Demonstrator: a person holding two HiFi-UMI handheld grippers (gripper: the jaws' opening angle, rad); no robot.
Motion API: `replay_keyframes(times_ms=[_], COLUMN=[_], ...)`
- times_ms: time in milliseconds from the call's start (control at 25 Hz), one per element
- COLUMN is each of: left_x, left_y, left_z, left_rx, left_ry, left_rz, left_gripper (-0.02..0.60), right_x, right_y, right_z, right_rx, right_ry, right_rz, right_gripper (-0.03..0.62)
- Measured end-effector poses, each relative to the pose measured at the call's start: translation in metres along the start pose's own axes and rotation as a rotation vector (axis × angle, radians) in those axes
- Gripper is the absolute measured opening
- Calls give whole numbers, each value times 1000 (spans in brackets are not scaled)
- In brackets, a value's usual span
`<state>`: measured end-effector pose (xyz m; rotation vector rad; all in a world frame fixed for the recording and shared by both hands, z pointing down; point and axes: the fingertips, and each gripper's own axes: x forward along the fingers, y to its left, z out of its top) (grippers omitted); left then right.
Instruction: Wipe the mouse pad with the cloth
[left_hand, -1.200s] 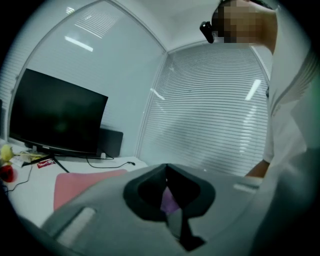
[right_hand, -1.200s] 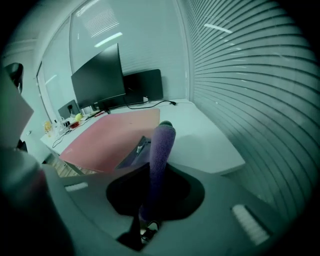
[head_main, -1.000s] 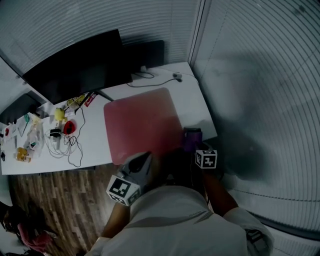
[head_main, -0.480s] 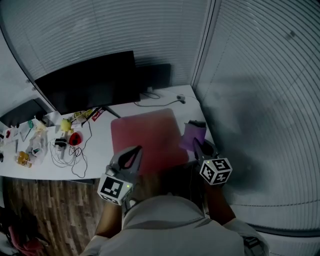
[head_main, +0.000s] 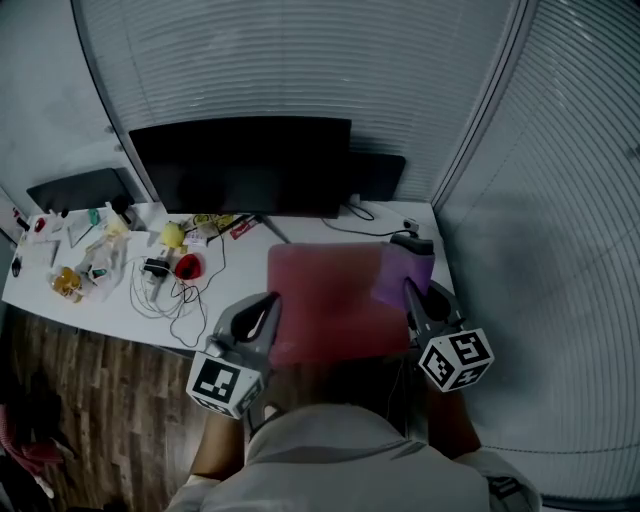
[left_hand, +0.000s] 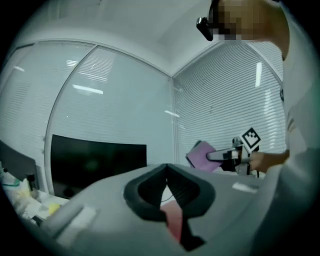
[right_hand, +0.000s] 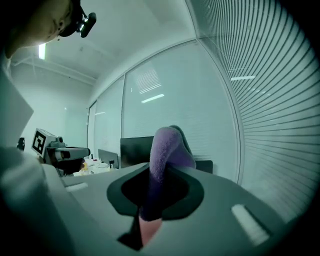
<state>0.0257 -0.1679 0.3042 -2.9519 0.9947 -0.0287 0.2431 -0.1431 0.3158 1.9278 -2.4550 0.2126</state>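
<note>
A pink mouse pad (head_main: 325, 295) lies on the white desk (head_main: 120, 310) in front of the monitor. A purple cloth (head_main: 402, 273) stands up out of my right gripper (head_main: 412, 292), which is shut on it over the pad's right edge. From the right gripper view the cloth (right_hand: 164, 165) rises from between the shut jaws. My left gripper (head_main: 266, 308) hovers at the pad's near left corner, shut with nothing in it. A strip of pink pad (left_hand: 173, 221) shows below its jaws (left_hand: 166, 192). Both grippers are held up off the desk.
A large black monitor (head_main: 240, 165) stands at the back of the desk. To the left lie tangled white cables (head_main: 165, 290), a red object (head_main: 187, 266), a yellow object (head_main: 172, 235) and small clutter. Blinds close off the back and right. Wood floor (head_main: 90, 410) lies below the desk's near edge.
The head view has swung up and left, bringing the monitor to the centre. Both grippers have lifted and moved forward. The purple cloth has risen with the right gripper from the pad's near right corner.
</note>
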Motion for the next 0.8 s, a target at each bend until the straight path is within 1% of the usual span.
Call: replay_keyframes(times_ms=[80, 160, 360, 640, 800], left_x=[-7, -10, -13, -5, 1], left_y=[12, 17, 19, 11, 7], left_z=[-2, -3, -1, -9, -9], left_rx=[-3, -8, -18, -11, -15], left_ry=[-2, -5, -14, 13, 18], left_rz=[23, 26, -16, -56, -66], left_gripper=[3, 3, 2, 3, 3], right_x=[10, 17, 27, 23, 20], right_y=[8, 11, 20, 16, 12], right_z=[1, 0, -10, -19, -22], right_rx=[-6, -6, 46, 72, 77], right_ry=[1, 5, 20, 19, 21], right_rz=[13, 27, 65, 56, 42], right_gripper=[43, 43, 43, 43, 43])
